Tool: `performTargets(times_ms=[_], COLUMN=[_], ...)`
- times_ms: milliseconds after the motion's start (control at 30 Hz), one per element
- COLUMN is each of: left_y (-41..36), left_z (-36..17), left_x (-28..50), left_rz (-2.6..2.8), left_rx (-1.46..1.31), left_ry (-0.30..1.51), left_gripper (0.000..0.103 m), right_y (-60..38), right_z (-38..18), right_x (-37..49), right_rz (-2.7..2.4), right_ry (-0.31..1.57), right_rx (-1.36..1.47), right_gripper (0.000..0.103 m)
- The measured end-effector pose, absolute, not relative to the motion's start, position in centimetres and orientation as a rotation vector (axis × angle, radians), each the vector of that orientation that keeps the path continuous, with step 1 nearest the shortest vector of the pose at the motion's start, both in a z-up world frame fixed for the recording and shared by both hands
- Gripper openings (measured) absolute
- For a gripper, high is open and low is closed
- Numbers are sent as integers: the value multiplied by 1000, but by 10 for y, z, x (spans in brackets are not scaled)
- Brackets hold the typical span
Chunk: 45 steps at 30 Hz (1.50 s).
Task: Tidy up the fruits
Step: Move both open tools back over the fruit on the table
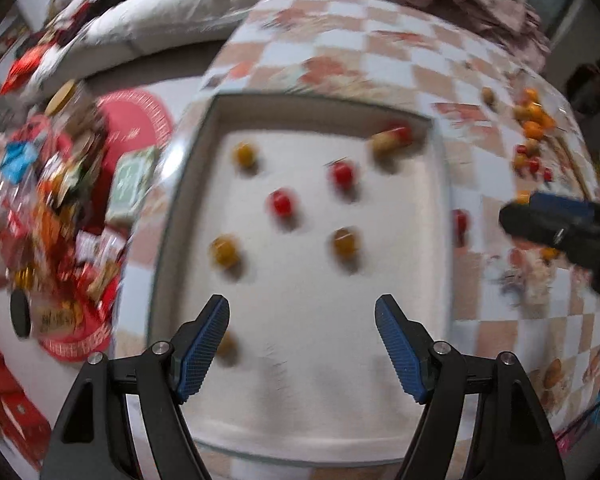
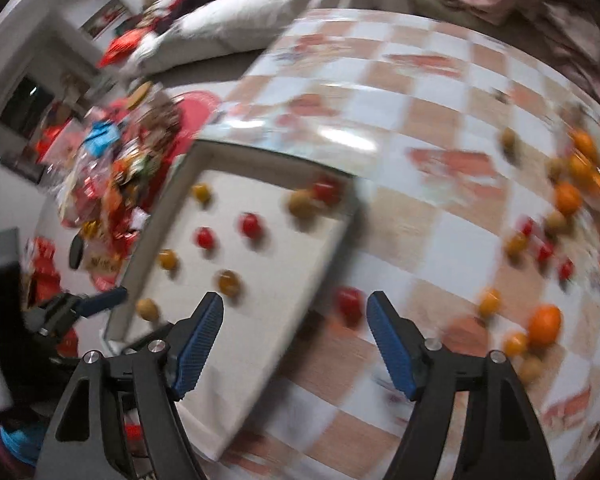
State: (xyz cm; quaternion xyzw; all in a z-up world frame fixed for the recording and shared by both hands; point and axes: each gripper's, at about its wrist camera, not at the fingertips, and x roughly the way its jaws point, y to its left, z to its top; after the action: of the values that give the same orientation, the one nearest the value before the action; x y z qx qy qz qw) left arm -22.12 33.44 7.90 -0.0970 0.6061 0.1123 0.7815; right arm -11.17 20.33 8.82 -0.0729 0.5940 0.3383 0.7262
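- Two hand-held grippers were in play, both released with nothing between the blue pads: the left hand-held gripper (image 1: 302, 354) hung over the near part of the white tray (image 1: 438, 240), and the right hand-held gripper (image 2: 294, 346) hung over the tray's right edge and the checked table (image 2: 400, 216).
- Several small fruits already lay in the tray, well apart from each other: red ones (image 1: 281, 204) toward the middle, yellow-brown ones (image 1: 225, 252) around them, and a pair touching in the far right corner (image 1: 392, 140).
- One red fruit (image 2: 350, 304) lay on the table just beside the tray's right wall, between the right gripper's fingers in its own view; it looked like the likely next pick.
- Most of the loose fruit, including an orange (image 2: 545, 324), sat further right on the table.
- For a clean pick, I judged the right gripper should drop straight over the red fruit, keep clear of the tray wall, and close gently, since such a round fruit would probably roll or bruise.
- Both views were blurred, so exact fruit kinds could not be told.
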Motion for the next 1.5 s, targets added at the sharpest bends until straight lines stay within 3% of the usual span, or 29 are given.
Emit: performTargets(times_ms=[300, 633, 767, 1167, 1367, 1500], left_y=[254, 196, 185, 166, 157, 150], left_z=[90, 52, 36, 18, 16, 15], left_x=[-157, -100, -91, -69, -61, -58], left_rz=[43, -63, -76, -96, -83, -69], left_rx=[-131, -100, -67, -20, 0, 21], left_ry=[1294, 1333, 1346, 1340, 1336, 1330], left_gripper=[76, 76, 76, 76, 76, 69], right_y=[76, 11, 10, 26, 39, 37], right_z=[65, 40, 33, 32, 30, 27], right_x=[-93, -94, -94, -82, -80, -86], right_rz=[446, 348, 368, 508, 591, 618], right_ry=[1362, 1385, 1372, 1313, 1326, 1341], right_rx=[-79, -90, -124, -141, -114, -86], right_gripper=[77, 77, 63, 61, 44, 44])
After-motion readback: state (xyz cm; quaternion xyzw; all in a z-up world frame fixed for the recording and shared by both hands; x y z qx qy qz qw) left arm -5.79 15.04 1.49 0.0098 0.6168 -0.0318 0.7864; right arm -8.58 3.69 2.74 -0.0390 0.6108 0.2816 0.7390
